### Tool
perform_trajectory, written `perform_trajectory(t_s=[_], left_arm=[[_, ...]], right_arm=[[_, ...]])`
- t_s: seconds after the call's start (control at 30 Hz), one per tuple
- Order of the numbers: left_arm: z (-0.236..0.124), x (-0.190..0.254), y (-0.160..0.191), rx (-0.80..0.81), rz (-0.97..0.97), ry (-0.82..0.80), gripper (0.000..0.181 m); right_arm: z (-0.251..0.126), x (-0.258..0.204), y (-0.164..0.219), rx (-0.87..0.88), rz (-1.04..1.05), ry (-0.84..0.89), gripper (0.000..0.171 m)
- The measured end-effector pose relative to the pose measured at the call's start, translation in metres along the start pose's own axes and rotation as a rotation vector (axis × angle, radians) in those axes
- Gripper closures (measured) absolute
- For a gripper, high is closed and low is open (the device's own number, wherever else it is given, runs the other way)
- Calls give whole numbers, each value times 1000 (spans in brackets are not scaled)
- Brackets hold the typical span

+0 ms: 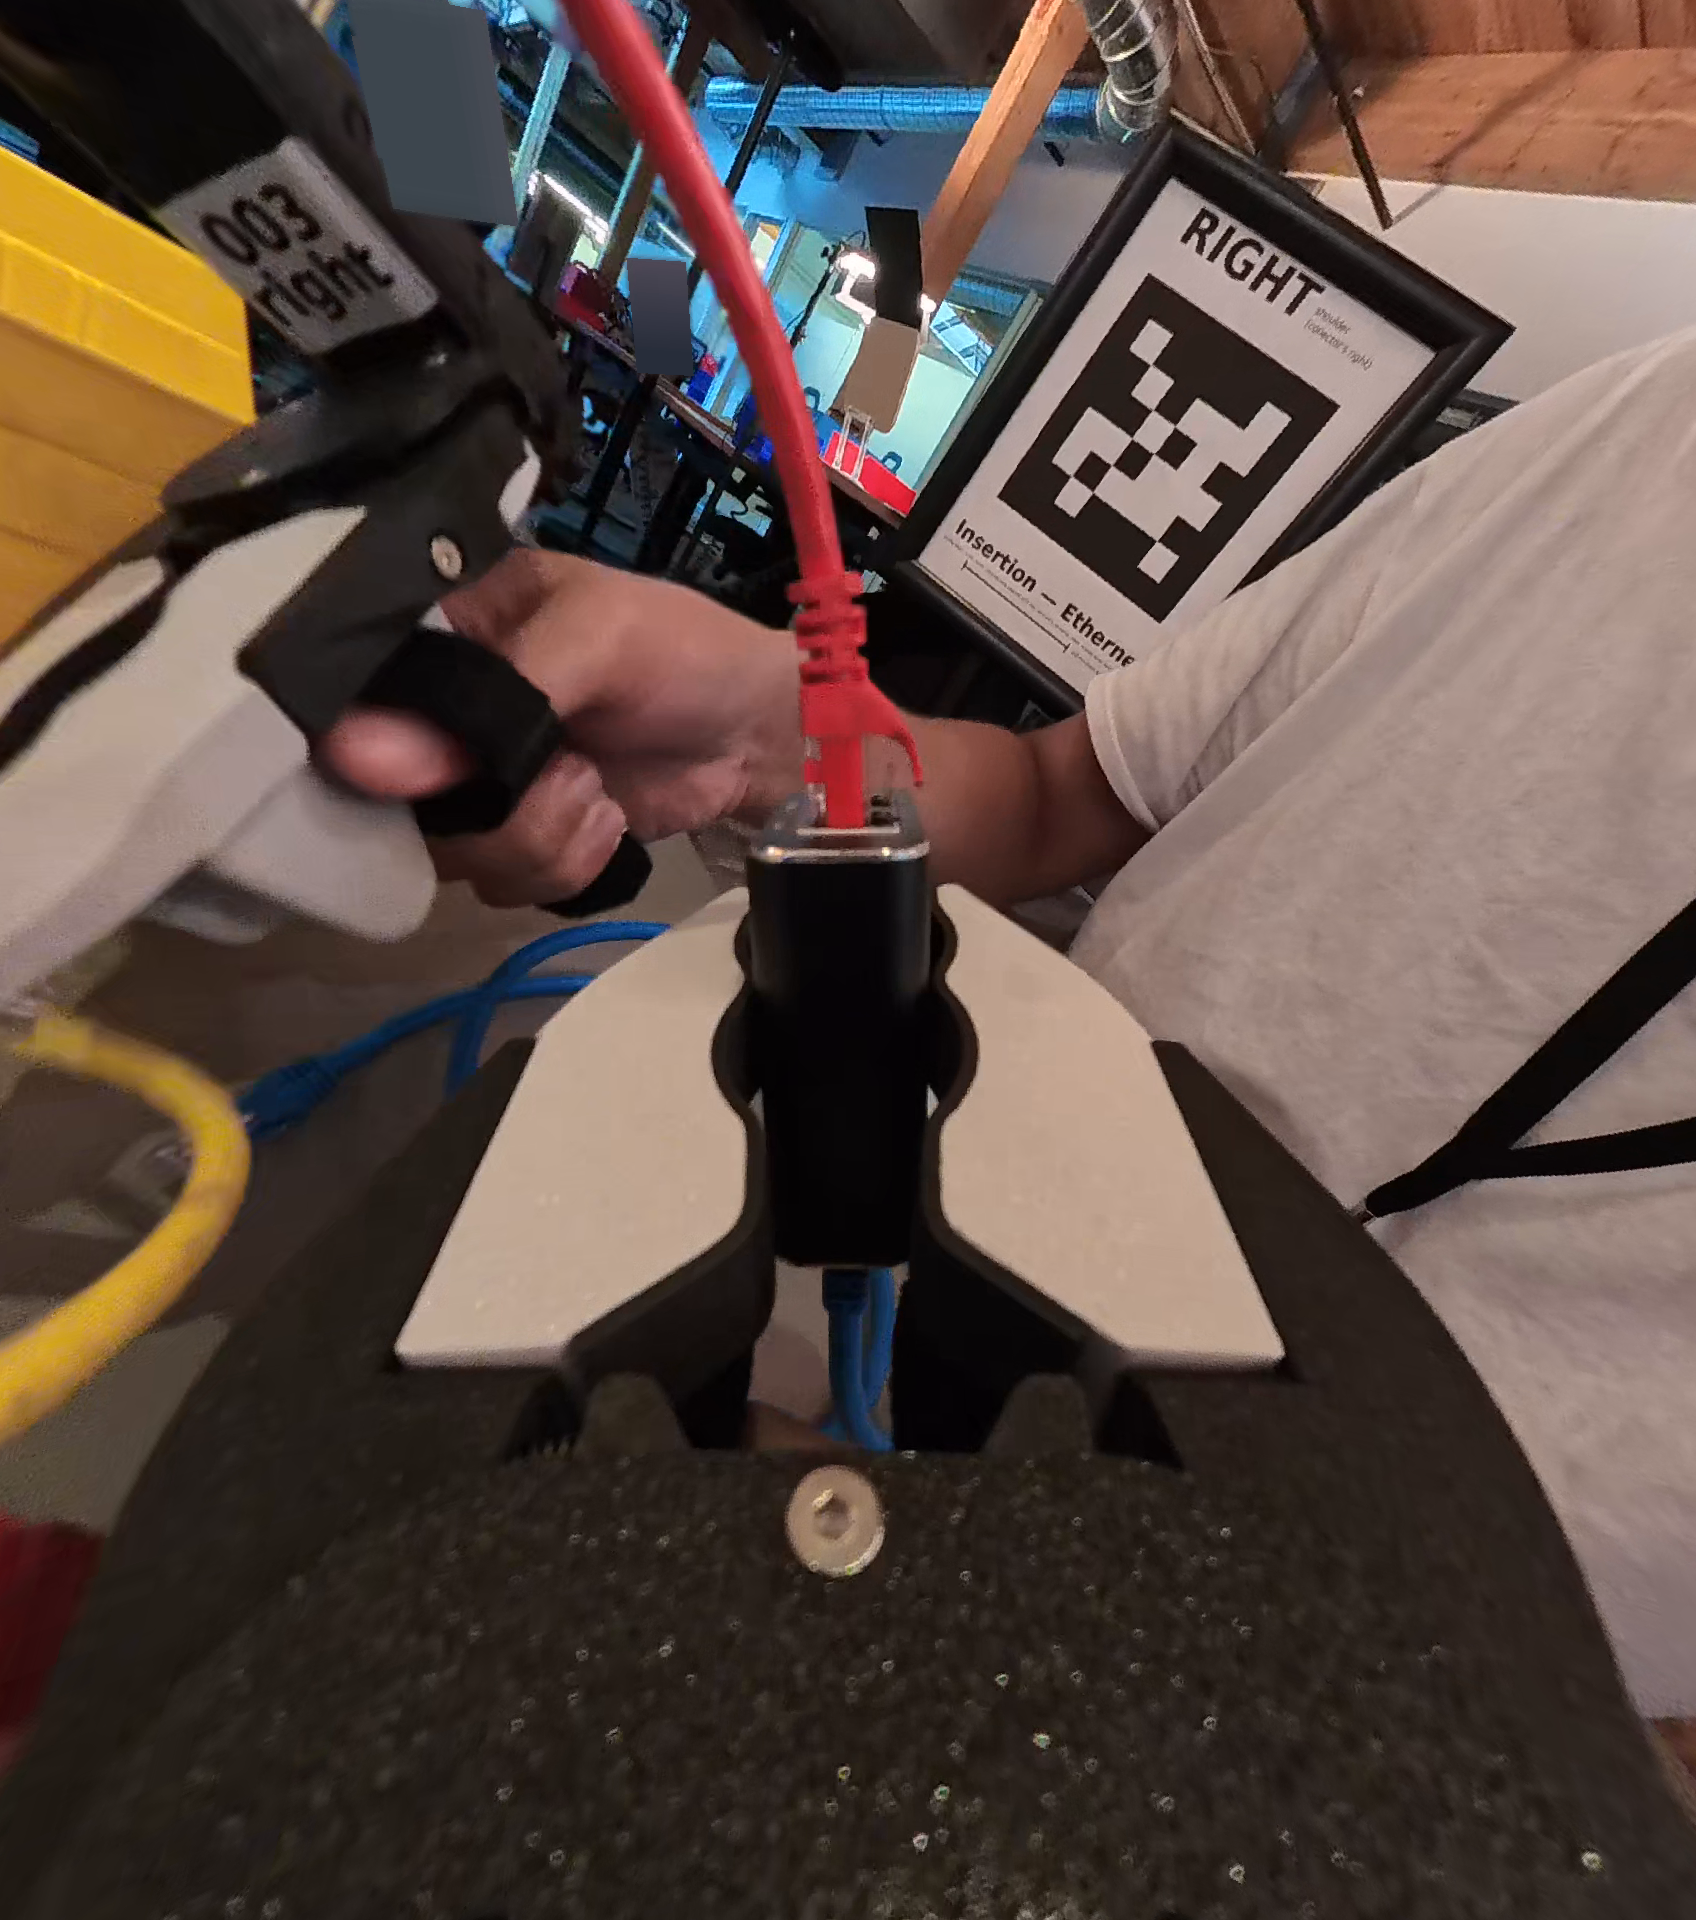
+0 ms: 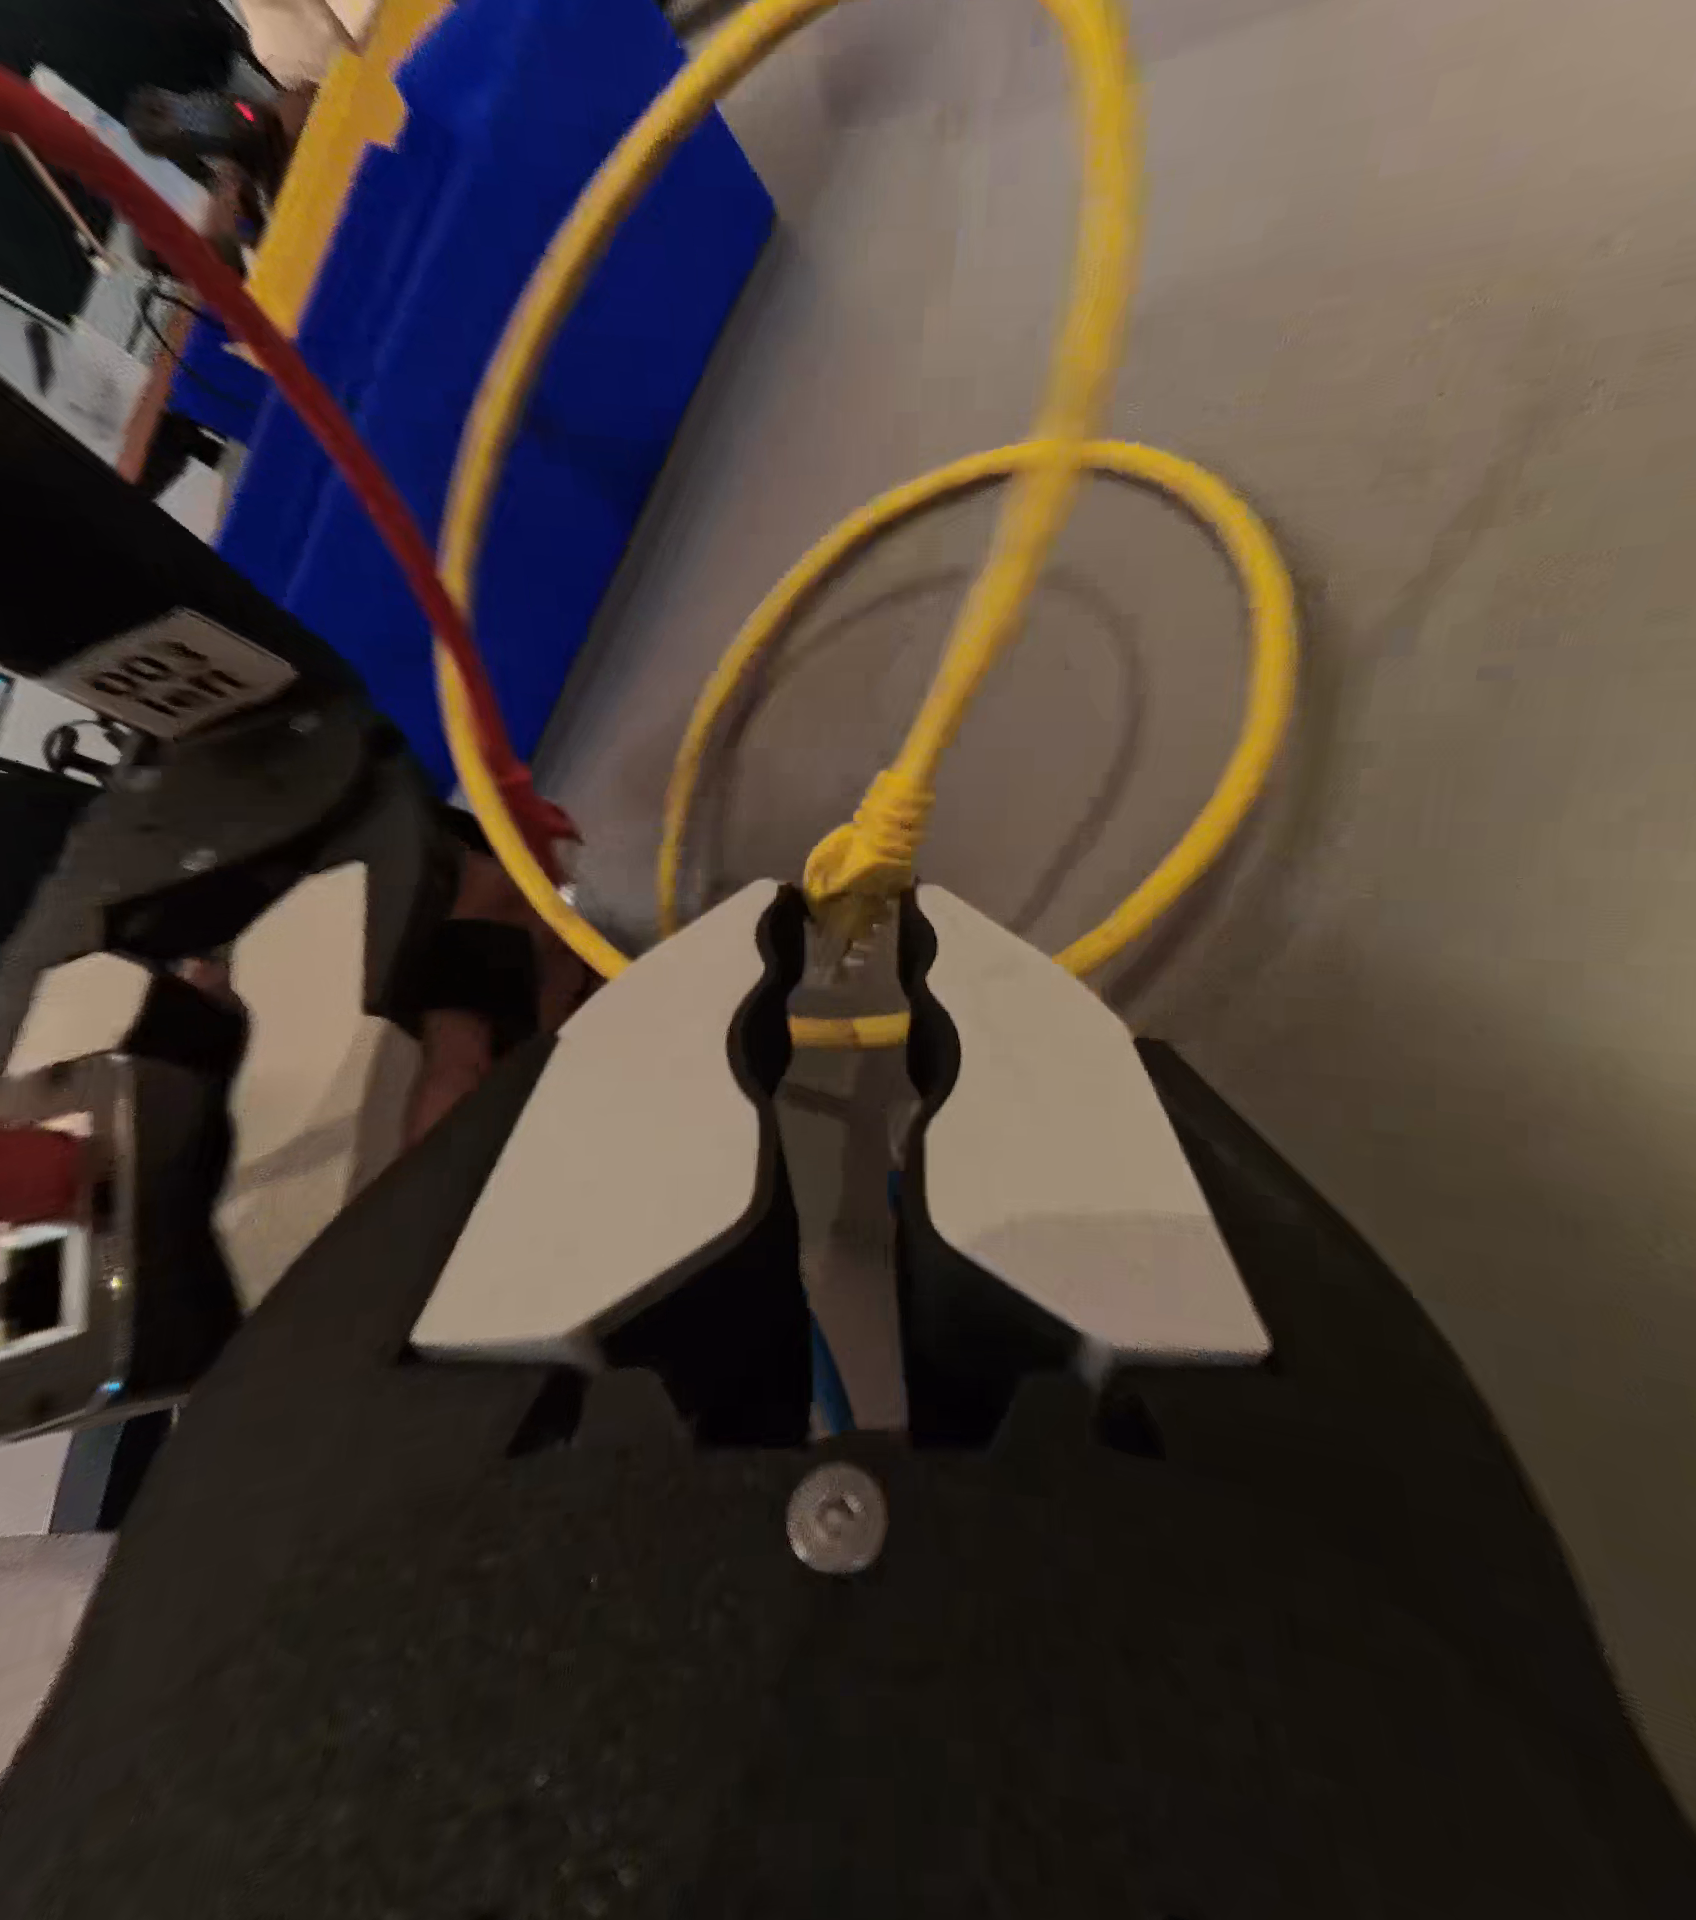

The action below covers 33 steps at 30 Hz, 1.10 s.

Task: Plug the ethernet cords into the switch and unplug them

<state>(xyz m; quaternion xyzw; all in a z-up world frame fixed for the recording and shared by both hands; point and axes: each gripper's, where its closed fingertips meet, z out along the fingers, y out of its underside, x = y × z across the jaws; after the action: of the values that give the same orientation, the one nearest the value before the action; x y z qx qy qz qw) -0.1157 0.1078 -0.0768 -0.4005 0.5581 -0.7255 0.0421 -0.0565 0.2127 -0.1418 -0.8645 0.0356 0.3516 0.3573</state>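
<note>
Black switch (image 1: pixel 839 1049) body is the landmark for these notes. My left gripper (image 1: pixel 839 1049) is clamped across its narrow sides, port face pointing away from the camera, I judge so the sockets stay presented for insertion while the body cannot twist.

Left of the switch in the left wrist view: yellow bins (image 1: pixel 44 395) far back, then my right gripper (image 1: pixel 148 790), then a yellow cord (image 1: pixel 200 1195) looping low. A blue cord (image 1: pixel 470 1008) lies on the table behind the switch, and another blue run (image 1: pixel 859 1351) shows just behind the switch, between my fingers; I cannot tell whether it is plugged in.

At the switch: red cord plug (image 1: pixel 839 727) is seated in a port, its cable arching up and away. So one insertion looks done.

Right of the switch: a framed marker sign (image 1: pixel 1176 416), then the person's white shirt (image 1: pixel 1446 935).

Right wrist view, same order: the switch sits far left with the red plug in one port and an empty port (image 2: pixel 28 1299) beside it. Centre, my right gripper (image 2: pixel 849 935) is closed on the yellow plug (image 2: pixel 854 883), boot end pointing forward away from me, its cord coiled over the grey table (image 2: pixel 1446 727). That plug is well apart from the switch. My read: it needs turning toward the empty port next, with the latch orientation checked first.
</note>
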Motion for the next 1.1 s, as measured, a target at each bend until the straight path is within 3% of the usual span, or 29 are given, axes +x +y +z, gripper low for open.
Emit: perform_trajectory(t_s=[0.1,0.23,0.5,0.63,0.8,1.1], left_arm=[[-3,1,-4,15,3,-1,155],[-4,-1,-4,12,1,-23,155],[-8,-14,-9,46,-2,-93,155],[-9,-17,-12,68,-12,-104,155],[-8,-22,-9,60,-18,-128,155],[-10,-28,-9,61,-30,-153,155]], right_arm=[[-1,1,4,-23,-79,52,129],[-26,-24,-20,91,-282,55,130],[-79,-98,-28,164,-333,-384,134],[-59,-105,-9,146,-298,-434,136],[-37,-109,1,137,-284,-446,155],[-32,-104,1,154,-300,-409,157]])
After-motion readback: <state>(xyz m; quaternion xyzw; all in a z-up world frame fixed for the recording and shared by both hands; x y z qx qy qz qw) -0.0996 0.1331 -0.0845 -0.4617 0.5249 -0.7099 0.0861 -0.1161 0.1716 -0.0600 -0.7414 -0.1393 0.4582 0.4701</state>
